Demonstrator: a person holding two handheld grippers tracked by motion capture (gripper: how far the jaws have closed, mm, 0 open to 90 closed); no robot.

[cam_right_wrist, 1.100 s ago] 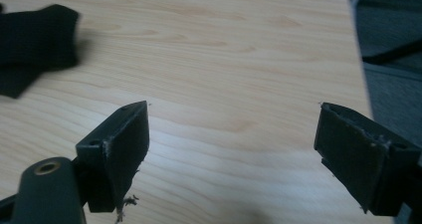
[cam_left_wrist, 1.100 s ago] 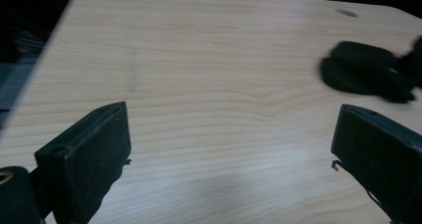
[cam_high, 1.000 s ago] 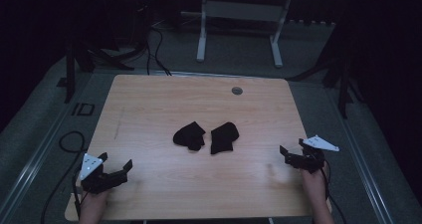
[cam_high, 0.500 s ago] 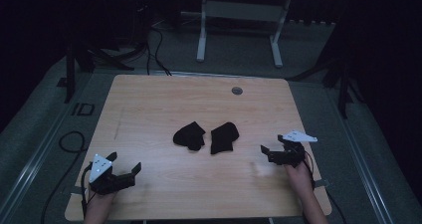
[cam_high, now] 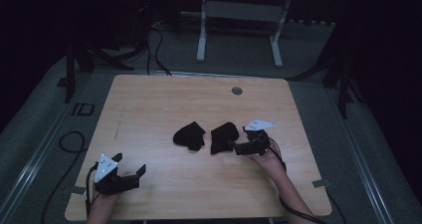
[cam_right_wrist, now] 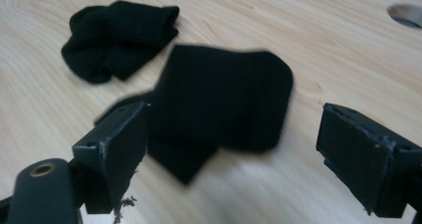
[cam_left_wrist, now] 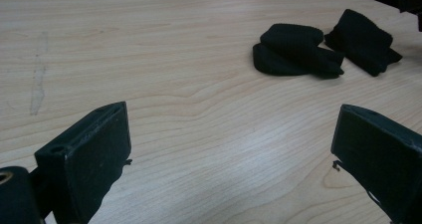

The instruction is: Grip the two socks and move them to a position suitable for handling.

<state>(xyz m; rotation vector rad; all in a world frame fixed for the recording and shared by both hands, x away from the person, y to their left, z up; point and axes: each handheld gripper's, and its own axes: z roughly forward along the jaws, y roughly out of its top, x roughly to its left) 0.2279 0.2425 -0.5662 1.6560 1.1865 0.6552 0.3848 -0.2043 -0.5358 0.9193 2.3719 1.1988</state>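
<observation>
Right sock (cam_high: 222, 137) lies mid-table (cam_high: 149, 104) beside left sock (cam_high: 189, 135). Right claw (cam_high: 238, 148), jaws apart, has moved in to its edge since earlier. Left claw (cam_high: 130, 176) open, near front-left corner.

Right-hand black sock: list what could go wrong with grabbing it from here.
The right-hand sock lies flat and folded on the table, so the open right gripper could pinch only the top layer and let it unfold. Its fingers might also scrape the wood. The other sock lies close by and could get nudged.
</observation>
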